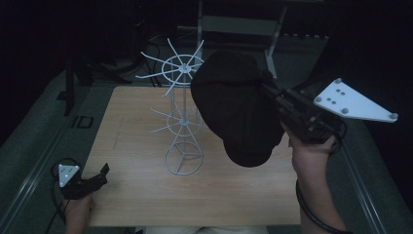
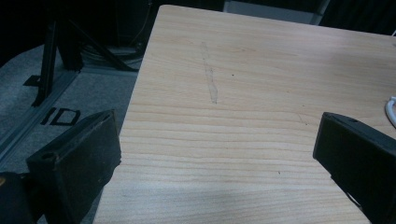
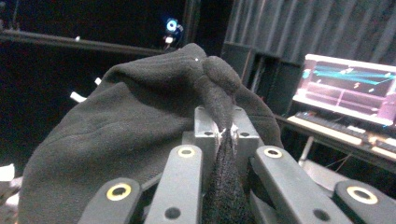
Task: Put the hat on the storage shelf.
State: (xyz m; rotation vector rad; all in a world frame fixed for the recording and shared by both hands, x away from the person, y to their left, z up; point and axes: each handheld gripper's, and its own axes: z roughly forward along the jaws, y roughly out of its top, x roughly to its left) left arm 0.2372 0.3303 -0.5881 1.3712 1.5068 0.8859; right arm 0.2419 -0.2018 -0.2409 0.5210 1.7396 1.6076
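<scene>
I have the black cap (image 1: 236,105) pinched in my right gripper (image 1: 272,95), lifted clear of the wooden table (image 1: 136,195) over its right half, just right of the white wire stand (image 1: 182,117). The jaws are squeezed tight on a fold of the cap's fabric; in the right gripper view the cloth (image 3: 140,135) bunches up between the grey pads and bulges out ahead of my right gripper (image 3: 227,135), so the fingertips themselves are buried. The material looks soft, matte and fleece-like, with a rounded crown and a flatter lobe hanging toward the near edge. The cap covers the right side of the stand, so I cannot make out the prongs there or whether cloth touches wire.

The stand is thin white wire: a ring base with three spokes near the table's middle, a slim mast, and two tiers of radiating prongs, the upper tier ringed. The room behind is dark and hard to read.

My left gripper (image 1: 97,178) sits at the near left corner, low by the table's edge, the hand cut off by the frame. In the left gripper view, my left gripper (image 2: 217,154) has its blocky black jaws standing wide apart with bare wood grain between them; a sliver of white wire (image 2: 391,109) is cut off at the right edge.
</scene>
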